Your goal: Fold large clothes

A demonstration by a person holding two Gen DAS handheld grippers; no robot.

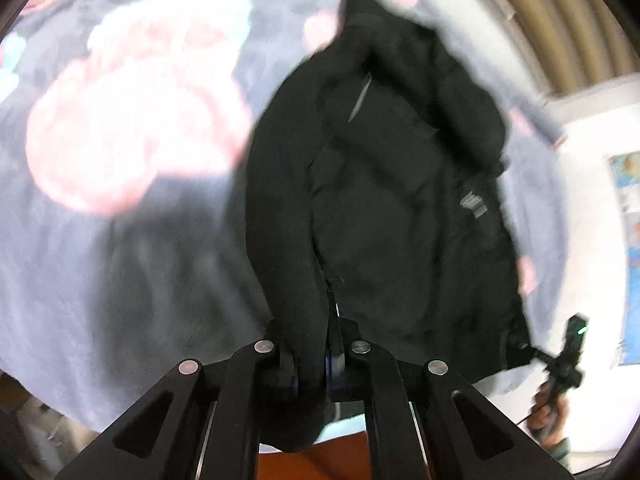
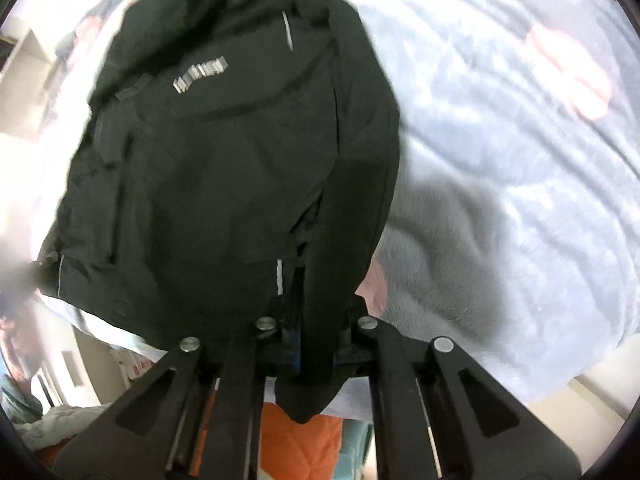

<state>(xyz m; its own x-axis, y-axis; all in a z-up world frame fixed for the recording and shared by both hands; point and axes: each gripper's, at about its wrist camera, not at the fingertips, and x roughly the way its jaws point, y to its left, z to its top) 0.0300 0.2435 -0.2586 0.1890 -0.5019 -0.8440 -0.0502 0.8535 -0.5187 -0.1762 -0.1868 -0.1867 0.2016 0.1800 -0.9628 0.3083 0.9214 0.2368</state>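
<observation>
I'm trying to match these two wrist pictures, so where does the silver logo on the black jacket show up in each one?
Left wrist: silver logo at right of centre, on the black jacket.
Right wrist: logo at upper left of centre.
Shared landmark: the narrow silver stripe near the jacket's top.

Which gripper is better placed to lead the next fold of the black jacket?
Neither clearly: the left gripper and right gripper each clamp a fold of the black jacket over the grey blanket. Both should probably move together.
</observation>
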